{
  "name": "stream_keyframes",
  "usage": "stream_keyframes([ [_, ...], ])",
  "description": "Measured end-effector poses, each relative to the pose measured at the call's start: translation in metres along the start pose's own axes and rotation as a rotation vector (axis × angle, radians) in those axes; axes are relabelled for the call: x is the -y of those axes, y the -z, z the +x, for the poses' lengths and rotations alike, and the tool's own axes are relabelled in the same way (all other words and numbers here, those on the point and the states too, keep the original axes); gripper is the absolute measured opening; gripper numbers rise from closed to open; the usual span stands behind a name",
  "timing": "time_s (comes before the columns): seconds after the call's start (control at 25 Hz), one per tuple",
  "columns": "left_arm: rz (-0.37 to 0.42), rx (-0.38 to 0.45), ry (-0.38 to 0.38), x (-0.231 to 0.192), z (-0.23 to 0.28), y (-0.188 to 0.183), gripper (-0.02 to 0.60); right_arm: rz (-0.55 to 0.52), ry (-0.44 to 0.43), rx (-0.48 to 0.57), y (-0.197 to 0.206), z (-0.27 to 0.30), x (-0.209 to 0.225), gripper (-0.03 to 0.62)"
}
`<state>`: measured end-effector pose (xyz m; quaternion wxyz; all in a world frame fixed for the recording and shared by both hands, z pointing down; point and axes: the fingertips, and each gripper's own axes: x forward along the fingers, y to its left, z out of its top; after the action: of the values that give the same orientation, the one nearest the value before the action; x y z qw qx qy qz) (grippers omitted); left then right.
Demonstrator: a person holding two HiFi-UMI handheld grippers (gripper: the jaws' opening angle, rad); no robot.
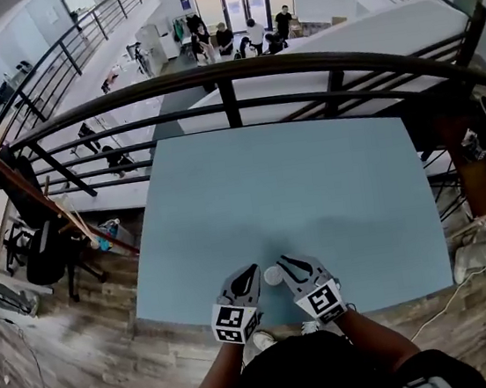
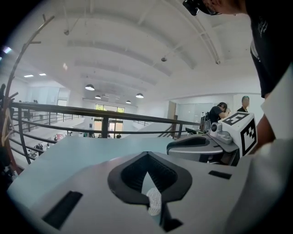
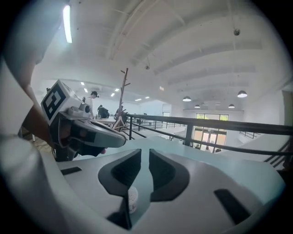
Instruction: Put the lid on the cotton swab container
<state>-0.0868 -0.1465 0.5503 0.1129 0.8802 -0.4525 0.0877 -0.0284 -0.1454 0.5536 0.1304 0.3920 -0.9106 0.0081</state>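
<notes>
Left gripper [image 2: 146, 154]: closed. I read its jaw tips meeting at the front, with only the desk showing through the diamond-shaped gap behind them. It grips nothing.
Right gripper [image 3: 144, 153]: jaws a narrow slot apart, pads pressing on nothing, and the desk visible through the slot.
White ridged bit [image 3: 132, 199]: low at the base of the right gripper's slot, with a similar one in the left gripper's. I cannot tell what it is.
Cotton swab container [image 1: 273, 275]: small, round and white, standing on the desk between the two gripper tips and just beside both. I cannot tell whether either touches it.
Container contents: too small in the head view for me to see inside, or to tell whether a lid sits on it.
Desk [image 1: 313, 188]: pale blue top, carrying the container close to its near edge.
Railing [image 1: 228, 80]: dark metal bars running just beyond the desk's far edge.
Lower floor: a group of people [image 1: 253, 35] stands by glass doors, well beyond the railing.
</notes>
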Motion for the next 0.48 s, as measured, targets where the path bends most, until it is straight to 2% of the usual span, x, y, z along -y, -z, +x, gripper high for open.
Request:
stream_keyframes([
  [0.16, 0.011, 0.059, 0.01, -0.001, -0.007, -0.017, 0.011, -0.005, 0.038, 0.043, -0.024, 0.001, 0.004, 0.029],
  [0.48, -0.005, 0.094, 0.029, 0.006, -0.014, -0.029, 0.011, 0.029, 0.094, 0.062, -0.043, -0.008, 0.008, 0.018],
])
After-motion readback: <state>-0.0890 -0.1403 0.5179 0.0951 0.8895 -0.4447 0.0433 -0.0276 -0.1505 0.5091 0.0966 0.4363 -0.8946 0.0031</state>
